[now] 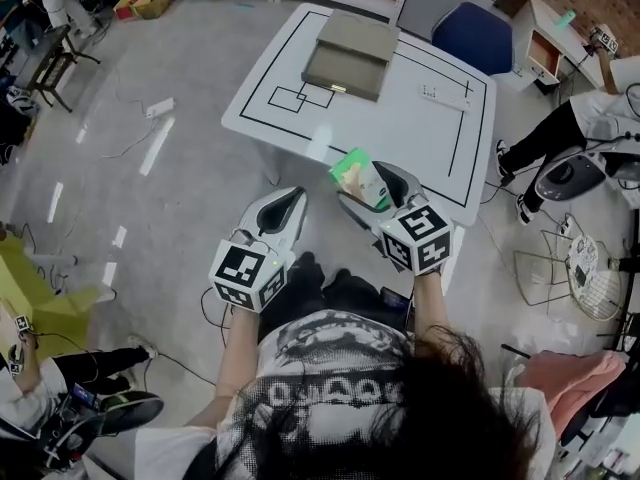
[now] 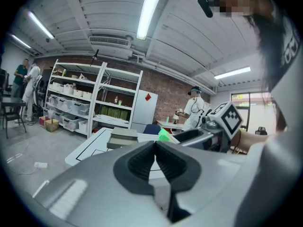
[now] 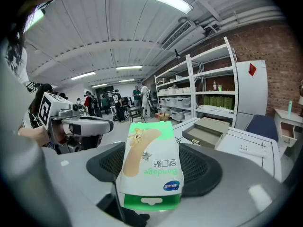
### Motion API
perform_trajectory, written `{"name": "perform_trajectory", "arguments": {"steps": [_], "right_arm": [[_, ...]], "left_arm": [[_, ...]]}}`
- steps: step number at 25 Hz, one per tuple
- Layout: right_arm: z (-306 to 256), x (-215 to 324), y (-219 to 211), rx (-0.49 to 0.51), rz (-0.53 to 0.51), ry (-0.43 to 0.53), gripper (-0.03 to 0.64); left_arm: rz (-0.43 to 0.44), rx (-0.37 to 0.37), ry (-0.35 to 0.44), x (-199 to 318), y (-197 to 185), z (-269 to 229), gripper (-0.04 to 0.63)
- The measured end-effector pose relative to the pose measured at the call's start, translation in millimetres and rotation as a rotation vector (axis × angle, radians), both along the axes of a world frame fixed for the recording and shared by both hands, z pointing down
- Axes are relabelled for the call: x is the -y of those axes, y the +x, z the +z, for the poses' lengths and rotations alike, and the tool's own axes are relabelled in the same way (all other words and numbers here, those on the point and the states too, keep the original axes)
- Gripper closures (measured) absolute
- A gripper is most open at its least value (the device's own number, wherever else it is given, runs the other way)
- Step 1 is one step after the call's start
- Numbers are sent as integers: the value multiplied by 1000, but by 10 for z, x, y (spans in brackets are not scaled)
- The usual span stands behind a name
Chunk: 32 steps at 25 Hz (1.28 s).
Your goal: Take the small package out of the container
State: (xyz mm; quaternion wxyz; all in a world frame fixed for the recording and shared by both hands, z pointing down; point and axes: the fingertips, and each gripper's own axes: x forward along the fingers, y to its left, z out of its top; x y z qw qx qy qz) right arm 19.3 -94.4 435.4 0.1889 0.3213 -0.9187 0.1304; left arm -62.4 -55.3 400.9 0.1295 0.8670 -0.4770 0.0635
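Observation:
A small green and white bandage package (image 3: 151, 167) stands pinched between the pads of my right gripper (image 3: 152, 170), which is shut on it. In the head view the package (image 1: 357, 179) and right gripper (image 1: 368, 190) hang in the air over the near edge of the white table (image 1: 420, 138). The grey box-shaped container (image 1: 348, 52) lies at the table's far side, well beyond both grippers; it also shows as the container (image 3: 208, 129) and the container (image 2: 124, 137). My left gripper (image 1: 295, 200) floats beside the right one, off the table, jaws shut and empty (image 2: 155, 148).
A blue chair (image 1: 476, 36) stands behind the table. A person's legs (image 1: 545, 133) are at the right, near a wire basket (image 1: 570, 268). A small white strip (image 1: 446, 97) lies on the table. Cables and a power strip (image 1: 160, 107) lie on the floor at left. Shelving (image 2: 80, 103) lines the far wall.

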Motion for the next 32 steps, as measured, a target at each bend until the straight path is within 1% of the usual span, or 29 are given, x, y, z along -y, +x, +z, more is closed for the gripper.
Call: {"name": "perform_trajectory", "arguments": {"steps": [6,13,20,32], "right_arm": [[4,-236,391,14,-19,-3,256],[19,-517,664,41,-49,-4,256],[4,-648,785,70,-50,7,255],[11,-775,856,66,-85,9,255]], "left_arm": [[-14,6,0,-218,438,12,595],[-32,26,8,-448,767,0,595],[-48,46,19,-573,892,-13,595],[-55,51,25,-661,1019,-26,595]]}}
